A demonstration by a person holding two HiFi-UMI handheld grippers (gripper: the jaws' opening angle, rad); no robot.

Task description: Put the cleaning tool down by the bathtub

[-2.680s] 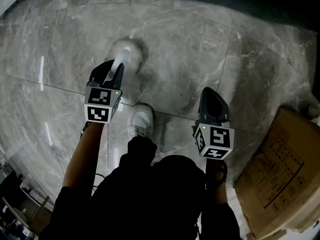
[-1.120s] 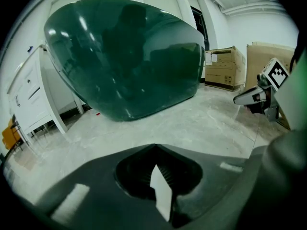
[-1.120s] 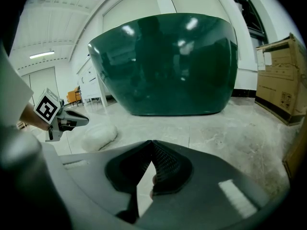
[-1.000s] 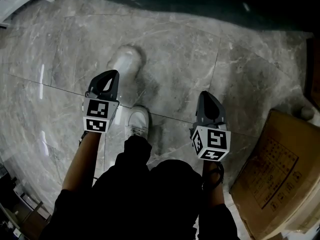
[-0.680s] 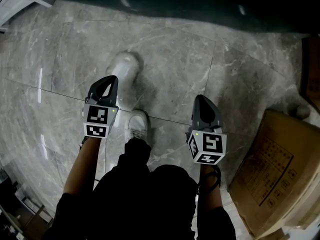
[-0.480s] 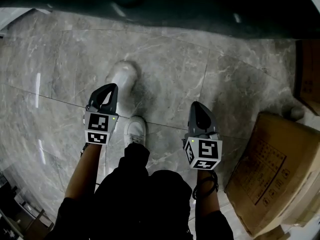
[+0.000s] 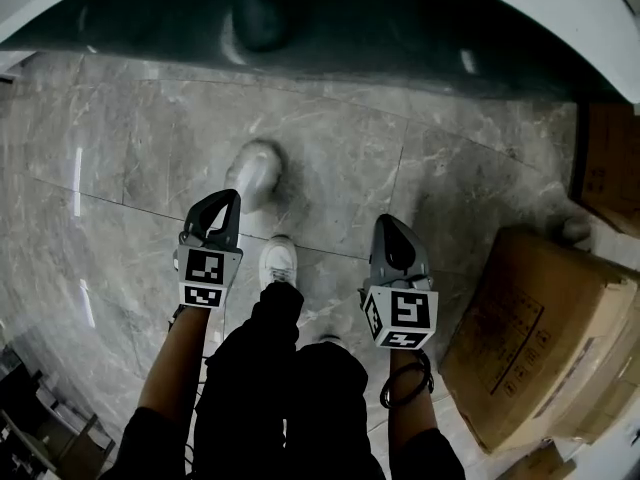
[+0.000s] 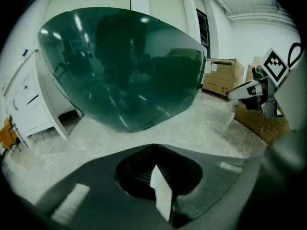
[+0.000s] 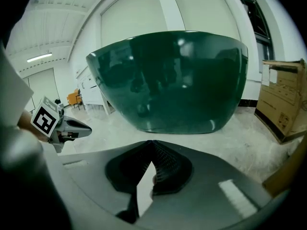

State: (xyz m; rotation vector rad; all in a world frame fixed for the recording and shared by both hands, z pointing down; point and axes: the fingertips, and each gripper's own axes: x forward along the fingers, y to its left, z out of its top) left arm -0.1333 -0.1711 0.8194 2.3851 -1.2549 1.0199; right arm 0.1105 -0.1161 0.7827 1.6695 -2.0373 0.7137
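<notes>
Cleaning tool [image 7: 255, 168] held just short of the bathtub [image 7: 400, 28]
Left gripper [image 7: 230, 200] fingers pinch its white handle, head just beyond them; probably light, stiff. Right gripper [image 7: 389, 223] fingers pressed together, empty.

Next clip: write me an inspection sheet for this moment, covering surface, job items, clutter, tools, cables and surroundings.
surface: glossy grey marble-tile floor, streaked with light reflections.
job's things: dark green bathtub with a white rim just ahead; blurred white round-headed cleaning tool just beyond the left tool, not yet put down.
clutter: large brown cardboard box on the floor at the right.
tools: left tool's jaws together on a thin white strip, apparently the cleaning tool's handle; right tool has its jaws together and carries nothing.
cables: nothing seen.
surroundings: white cabinet beside the bathtub; more cardboard boxes by the wall.
</notes>
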